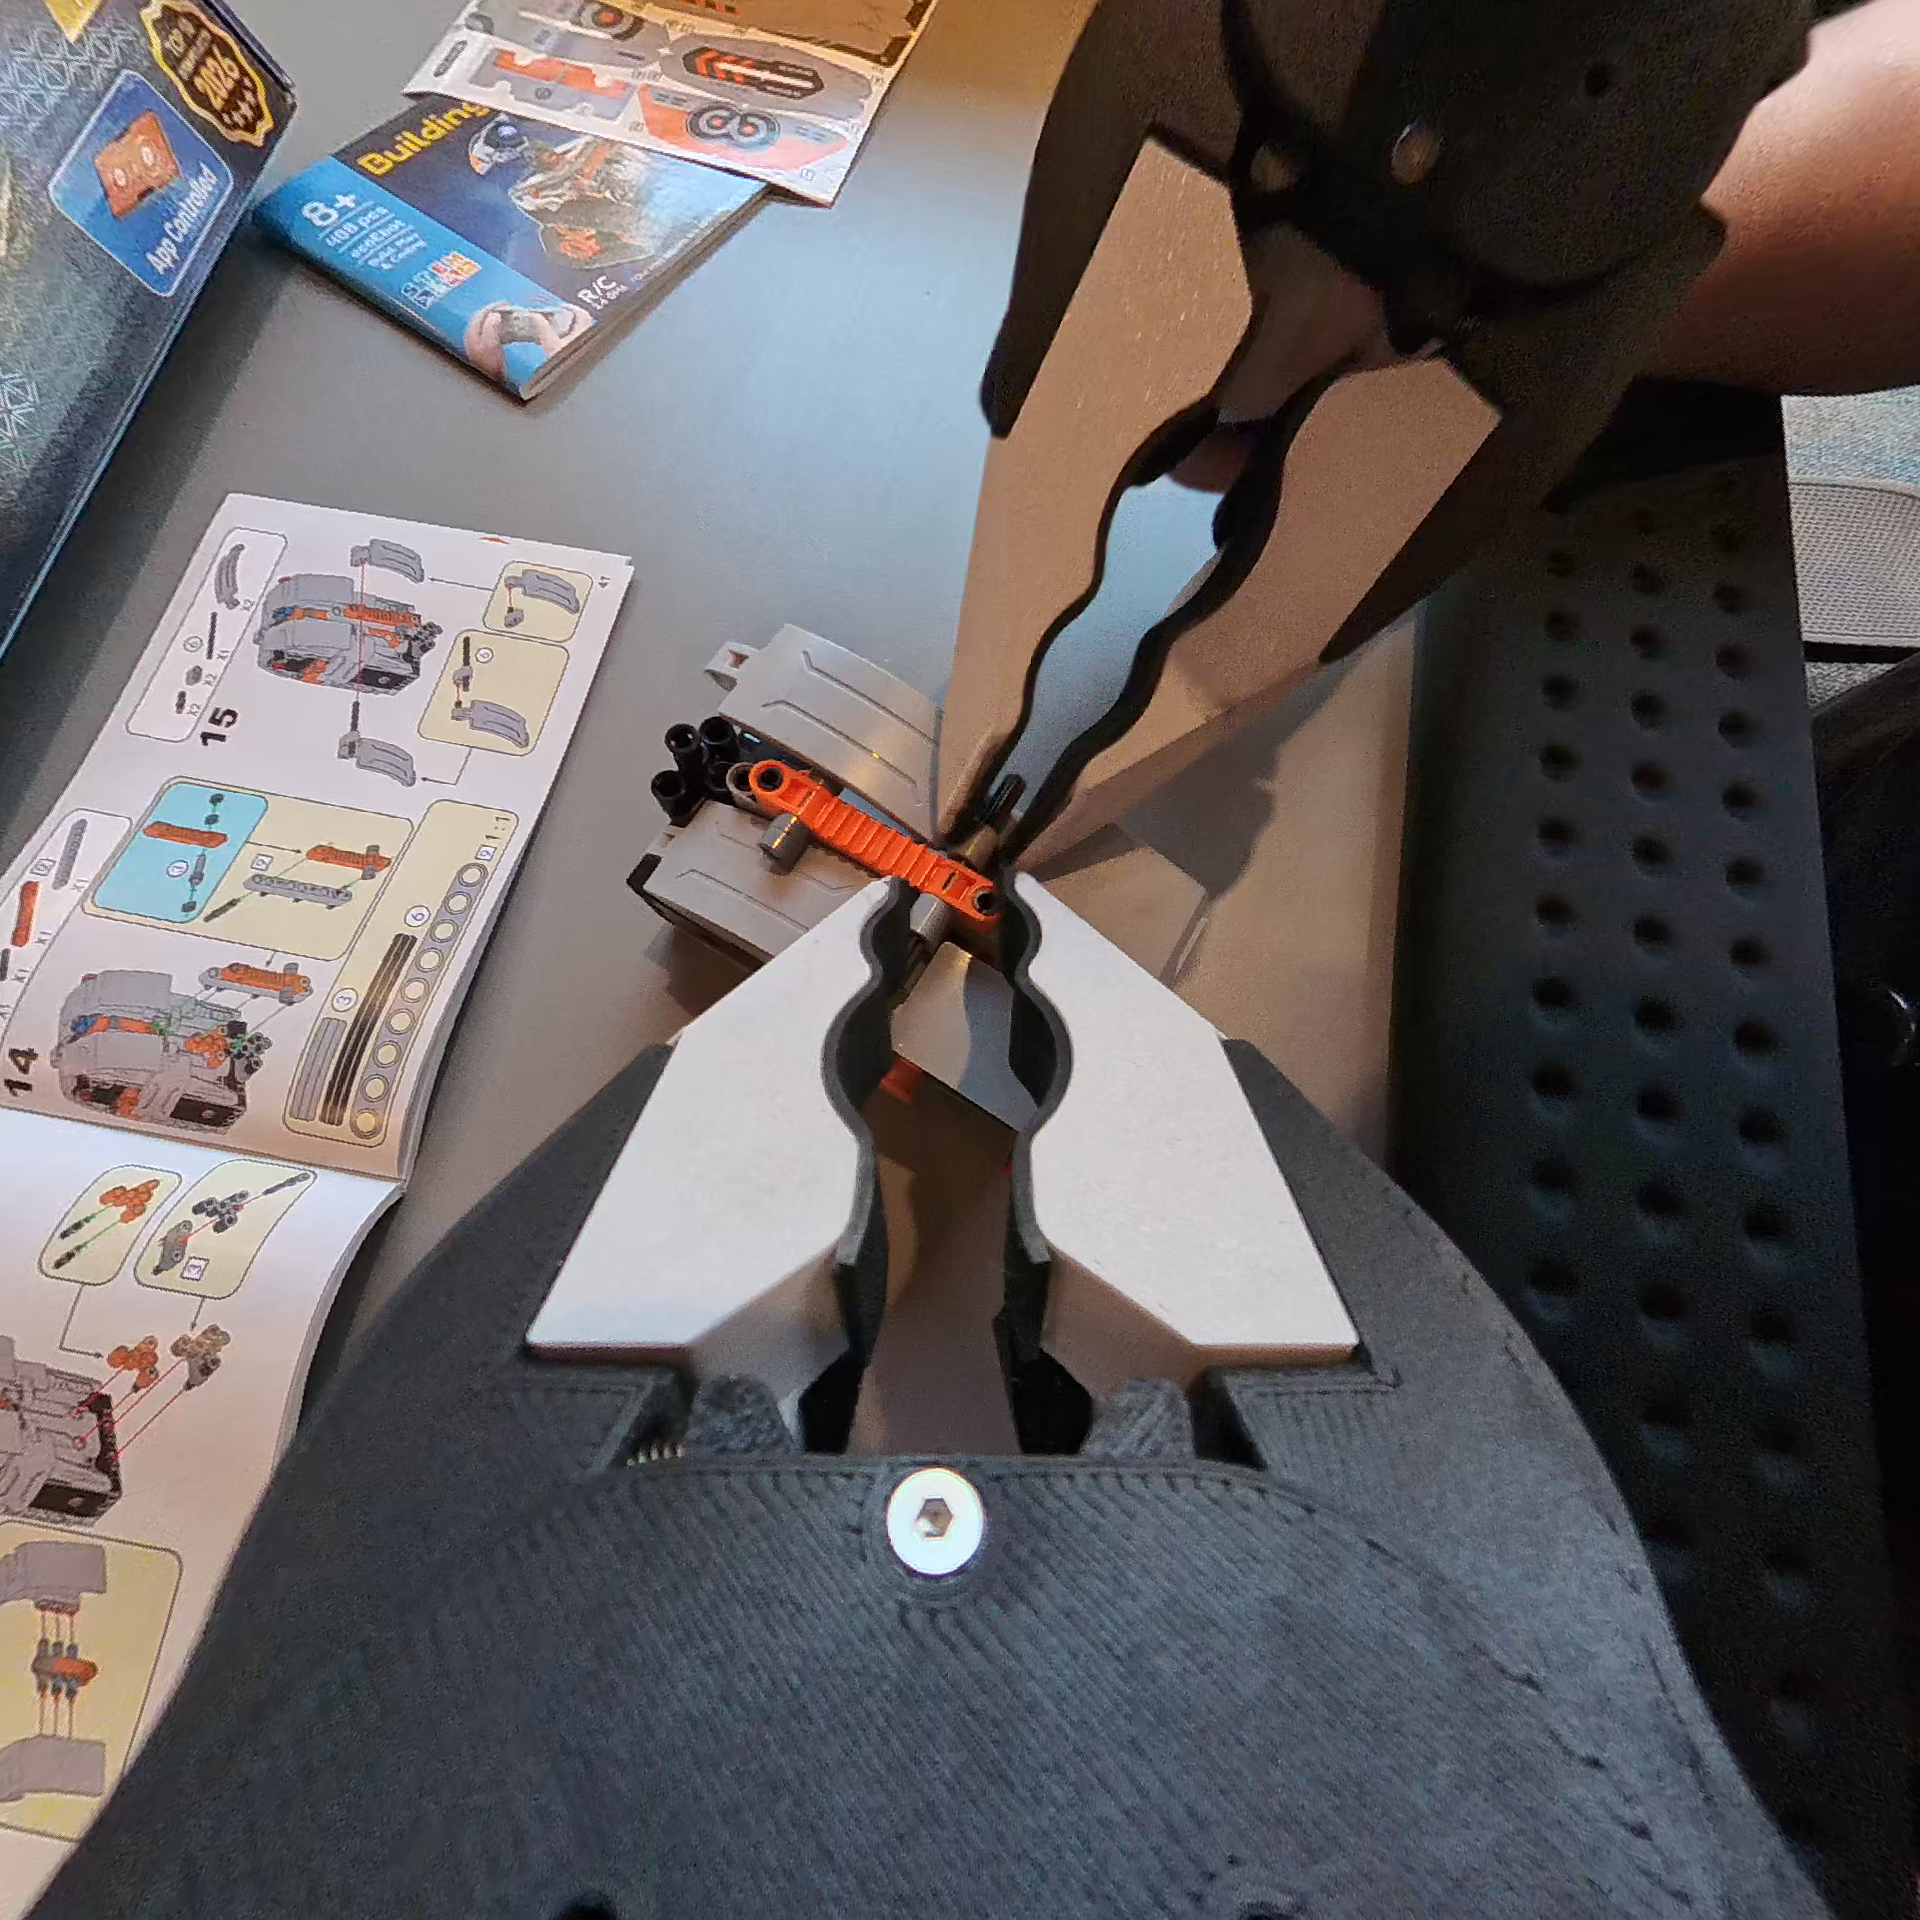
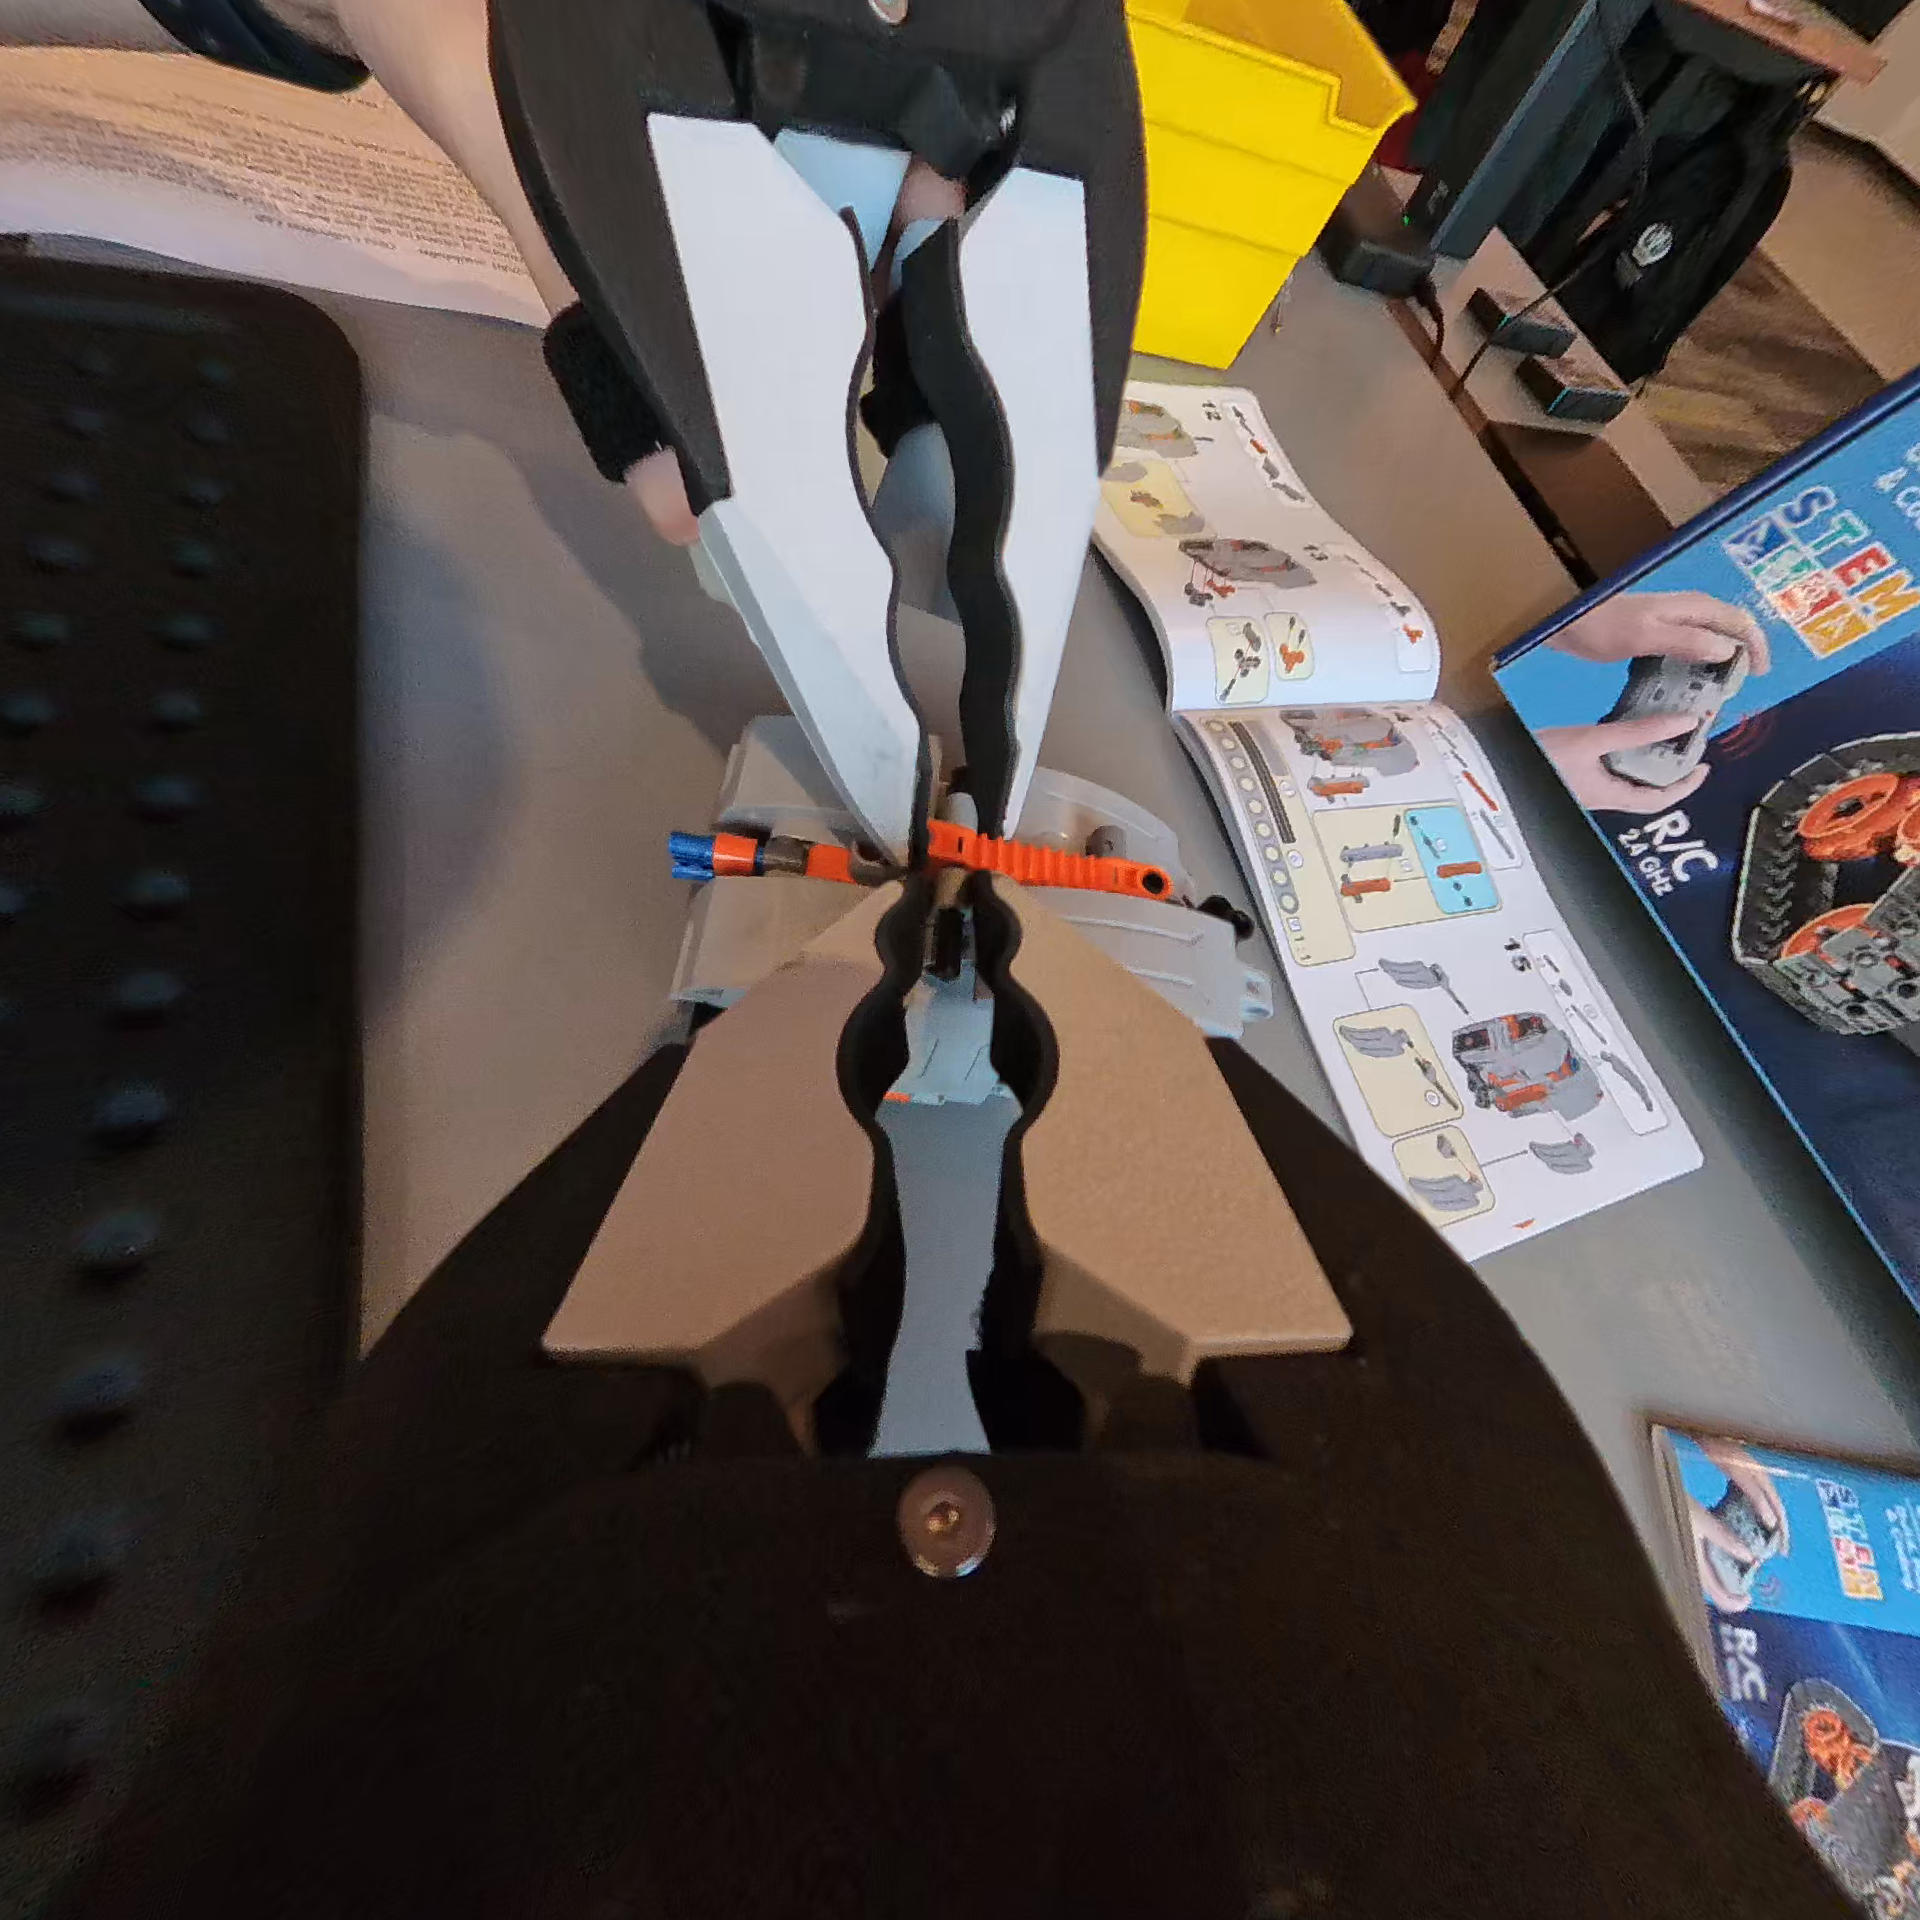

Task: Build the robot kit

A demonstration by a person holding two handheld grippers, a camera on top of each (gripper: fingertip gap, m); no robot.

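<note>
A grey brick model (image 1: 727, 883) lies on the grey table, with an orange toothed beam (image 1: 873, 842) across its top. My left gripper (image 1: 951, 899) is shut on a grey pin (image 1: 932, 920) at the beam's near end. The right gripper (image 1: 982, 826) comes down from the upper right, tip to tip with it, pinching a small black pin (image 1: 1003, 798). In the right wrist view my right gripper (image 2: 945, 899) is shut on that black pin (image 2: 945, 935) just under the orange beam (image 2: 1049, 860). The left gripper (image 2: 935, 831) meets it from above. A blue-and-orange axle (image 2: 717, 854) sticks out to the left of the model (image 2: 1132, 925).
An open instruction booklet (image 1: 312, 831) (image 2: 1403, 883) lies beside the model. A blue toy box (image 1: 104, 260) (image 2: 1766, 779), a small blue booklet (image 1: 499, 229) (image 2: 1797, 1558) and a sticker sheet (image 1: 675, 73) lie around it. A black dimpled mat (image 1: 1642, 935) (image 2: 156, 727) borders the table; a yellow bin (image 2: 1247, 156) stands behind.
</note>
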